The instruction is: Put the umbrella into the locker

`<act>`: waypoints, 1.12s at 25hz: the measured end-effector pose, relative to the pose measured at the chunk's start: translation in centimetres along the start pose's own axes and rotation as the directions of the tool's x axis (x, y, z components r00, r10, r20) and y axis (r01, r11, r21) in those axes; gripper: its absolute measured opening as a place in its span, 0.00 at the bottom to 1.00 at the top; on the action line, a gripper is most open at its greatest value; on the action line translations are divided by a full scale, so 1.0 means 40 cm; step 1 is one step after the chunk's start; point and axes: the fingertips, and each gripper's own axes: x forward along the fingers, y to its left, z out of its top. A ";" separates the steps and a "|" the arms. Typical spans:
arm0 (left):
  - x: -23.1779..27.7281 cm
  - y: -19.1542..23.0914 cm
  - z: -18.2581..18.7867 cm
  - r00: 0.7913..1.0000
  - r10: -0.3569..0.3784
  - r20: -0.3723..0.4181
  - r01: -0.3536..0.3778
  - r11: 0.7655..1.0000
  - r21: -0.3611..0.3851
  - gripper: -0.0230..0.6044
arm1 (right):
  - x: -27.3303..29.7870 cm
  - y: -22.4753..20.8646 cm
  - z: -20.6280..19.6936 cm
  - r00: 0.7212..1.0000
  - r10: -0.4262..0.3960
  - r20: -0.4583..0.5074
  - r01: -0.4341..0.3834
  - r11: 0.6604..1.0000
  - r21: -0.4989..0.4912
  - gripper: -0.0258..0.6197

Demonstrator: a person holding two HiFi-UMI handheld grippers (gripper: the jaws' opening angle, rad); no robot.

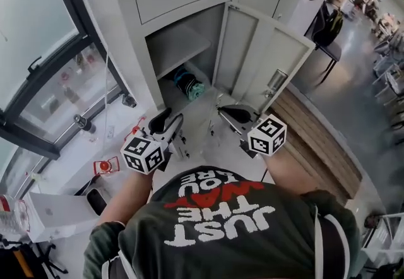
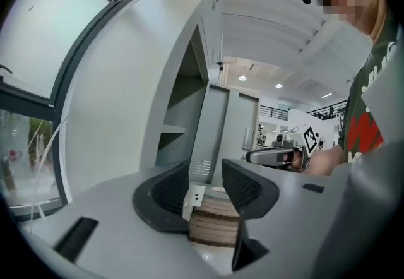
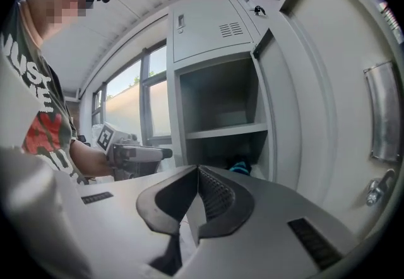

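Teal umbrella point(image 1: 190, 85) inside open locker point(image 1: 175, 43)

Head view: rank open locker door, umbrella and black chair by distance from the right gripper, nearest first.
1. The open locker door: right beside the right gripper, just ahead on its right.
2. The umbrella: ahead and left, inside the lower compartment.
3. The black chair: far off at upper right, past the locker row.

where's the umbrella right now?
In the head view, the umbrella sits center-left inside the open locker, in the lower compartment under the shelf and just left of the open door.
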 end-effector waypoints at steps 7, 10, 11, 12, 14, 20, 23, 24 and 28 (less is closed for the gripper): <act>-0.122 -0.003 0.020 0.991 -0.135 0.018 0.134 0.990 0.039 0.12 | 0.009 0.092 0.010 0.994 -0.108 0.028 0.107 0.994 0.022 0.09; -0.159 -0.024 0.013 0.980 -0.198 0.016 0.197 0.979 0.057 0.08 | 0.006 0.131 0.002 0.989 -0.144 0.033 0.143 0.989 0.030 0.09; -0.170 -0.032 0.010 0.977 -0.215 0.016 0.213 0.975 0.064 0.07 | 0.004 0.144 -0.001 0.988 -0.151 0.034 0.150 0.988 0.033 0.09; -0.182 -0.041 0.007 0.974 -0.228 0.015 0.226 0.972 0.071 0.06 | 0.001 0.158 -0.005 0.987 -0.155 0.034 0.154 0.987 0.035 0.09; -0.201 -0.060 0.000 0.970 -0.242 0.013 0.241 0.968 0.076 0.05 | -0.013 0.179 -0.012 0.987 -0.158 0.032 0.157 0.987 0.038 0.09; -0.198 -0.109 -0.010 0.979 -0.202 0.012 0.201 0.976 0.082 0.05 | -0.089 0.160 0.004 0.987 -0.143 0.068 0.141 0.989 0.036 0.09; -0.184 -0.148 -0.020 0.985 -0.168 0.038 0.166 0.985 0.051 0.05 | -0.132 0.150 -0.011 0.993 -0.109 0.052 0.108 0.994 0.025 0.09; -0.178 -0.166 -0.025 0.986 -0.162 0.043 0.160 0.986 0.041 0.05 | -0.149 0.147 -0.017 0.994 -0.102 0.047 0.101 0.995 0.023 0.09; -0.152 -0.213 -0.036 0.988 -0.149 0.046 0.148 0.989 0.024 0.05 | -0.199 0.123 -0.030 0.995 -0.091 0.041 0.090 0.995 0.031 0.09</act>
